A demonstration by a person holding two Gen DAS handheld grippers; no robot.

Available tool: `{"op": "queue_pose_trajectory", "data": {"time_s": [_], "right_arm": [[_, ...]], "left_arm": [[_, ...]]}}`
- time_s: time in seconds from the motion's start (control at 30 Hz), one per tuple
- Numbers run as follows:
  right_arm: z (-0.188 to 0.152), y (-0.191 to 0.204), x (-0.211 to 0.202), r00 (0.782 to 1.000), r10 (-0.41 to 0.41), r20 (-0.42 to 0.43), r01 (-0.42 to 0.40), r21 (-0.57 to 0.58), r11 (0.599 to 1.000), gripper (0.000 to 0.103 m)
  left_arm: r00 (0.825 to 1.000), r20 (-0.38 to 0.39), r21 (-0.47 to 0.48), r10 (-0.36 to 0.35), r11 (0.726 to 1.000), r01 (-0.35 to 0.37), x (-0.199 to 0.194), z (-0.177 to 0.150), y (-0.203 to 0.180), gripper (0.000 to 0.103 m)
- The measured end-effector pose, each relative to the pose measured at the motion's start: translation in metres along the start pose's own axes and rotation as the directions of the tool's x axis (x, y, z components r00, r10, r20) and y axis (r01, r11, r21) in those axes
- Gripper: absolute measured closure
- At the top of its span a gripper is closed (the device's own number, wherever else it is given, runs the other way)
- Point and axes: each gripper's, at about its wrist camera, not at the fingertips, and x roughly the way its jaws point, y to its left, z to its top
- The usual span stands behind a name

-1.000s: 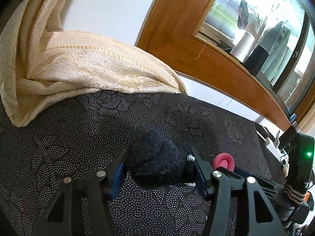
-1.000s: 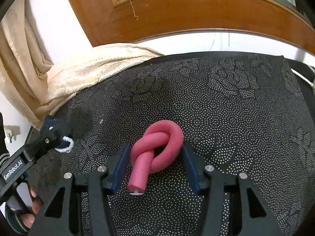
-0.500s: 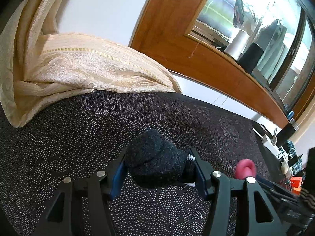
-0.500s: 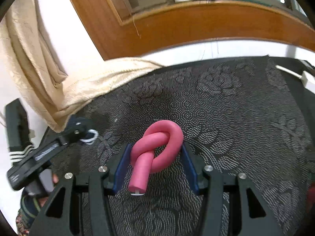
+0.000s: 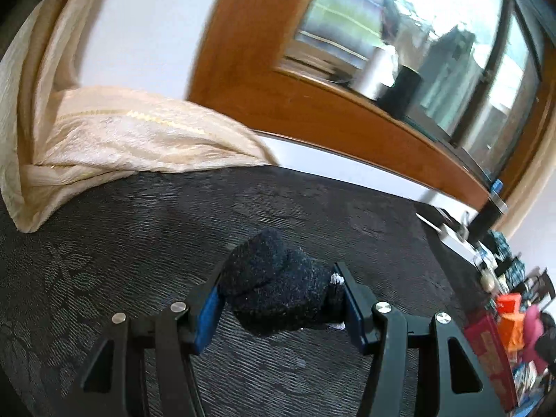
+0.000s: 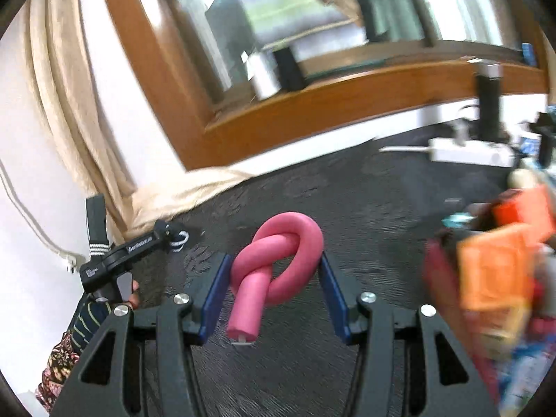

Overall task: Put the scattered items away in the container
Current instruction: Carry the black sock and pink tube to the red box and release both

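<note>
My left gripper is shut on a rolled black sock and holds it above the dark patterned tablecloth. My right gripper is shut on a pink foam tube tied in a knot. The left gripper also shows in the right wrist view at the left, with white threads at its tip. A container full of colourful items sits at the right, blurred; it also shows in the left wrist view.
A cream curtain lies bunched on the table's far left. A wooden window frame runs along the back wall. A white power strip and black objects lie at the far right of the table.
Both grippers have swung to the right, still holding the sock and the pink tube. The container of colourful items has come into view at the right.
</note>
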Motion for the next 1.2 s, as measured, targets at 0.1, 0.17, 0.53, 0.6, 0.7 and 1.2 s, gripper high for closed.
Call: {"op": "queue_pose_trajectory", "data": {"time_s": [0.1, 0.17, 0.53, 0.6, 0.7, 1.2], "right_arm": [[-0.003, -0.022, -0.041, 0.998, -0.023, 0.058, 0.021, 0.03, 0.999, 0.048], [-0.005, -0.037, -0.069, 0.995, -0.037, 0.096, 0.032, 0.053, 0.998, 0.048], [-0.024, -0.123, -0.17, 0.964, -0.147, 0.222, 0.097, 0.219, 0.971, 0.048], [-0.028, -0.138, -0.181, 0.959, -0.167, 0.228, 0.109, 0.245, 0.963, 0.048], [-0.035, -0.155, -0.189, 0.958, -0.188, 0.218, 0.128, 0.262, 0.957, 0.047], [-0.06, -0.168, -0.177, 0.945, -0.291, 0.15, 0.272, 0.133, 0.953, 0.047]], "left_arm": [[0.999, -0.012, 0.047, -0.042, 0.998, 0.043, -0.007, -0.01, -0.032, 0.042], [0.997, -0.02, 0.076, -0.072, 0.994, 0.074, -0.012, -0.016, -0.053, 0.042], [0.94, -0.087, 0.221, -0.329, 0.914, 0.341, -0.05, -0.058, -0.205, 0.042], [0.922, -0.11, 0.24, -0.37, 0.891, 0.386, -0.055, -0.065, -0.231, 0.042], [0.89, -0.157, 0.273, -0.428, 0.847, 0.456, -0.059, -0.077, -0.274, 0.042], [0.862, -0.242, 0.409, -0.446, 0.758, 0.507, -0.032, -0.12, -0.385, 0.042]]}}
